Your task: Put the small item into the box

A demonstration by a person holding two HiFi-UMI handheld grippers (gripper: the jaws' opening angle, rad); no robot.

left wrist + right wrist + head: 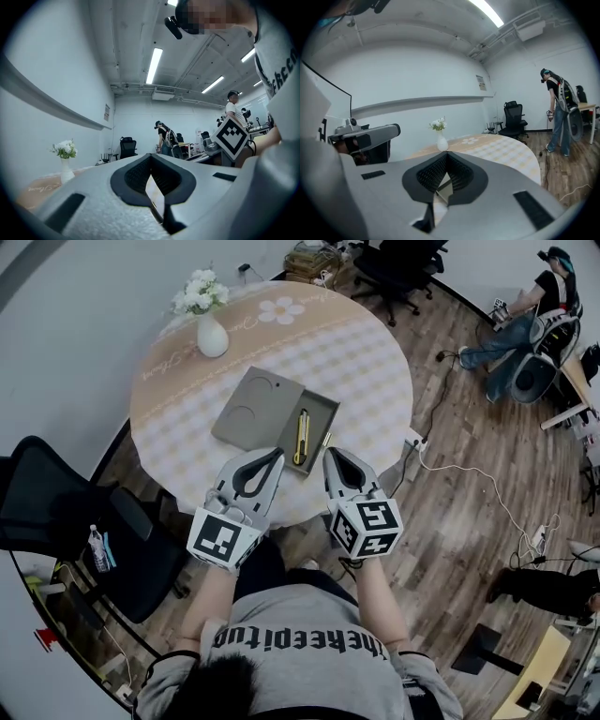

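An open grey box (pixel 322 412) lies on the round table (pixel 375 371), and its flat lid (pixel 255 409) rests against its left side. Inside the box lies a yellow utility knife (pixel 302 437). A thin yellowish item (pixel 326 440) shows just outside the box's right edge. My left gripper (pixel 278 454) hovers at the box's near left corner, jaws shut and empty. My right gripper (pixel 328 454) sits just right of it, near the thin item, also shut with nothing between its pads. In the gripper views, each gripper's jaws (pixel 151 157) (pixel 447 154) meet at the tips.
A white vase of flowers (pixel 210 324) stands at the table's far left. A black office chair (pixel 56 512) is by the table's left side. Cables and a power strip (pixel 539 538) lie on the wood floor to the right. A seated person (pixel 525 324) is at the far right.
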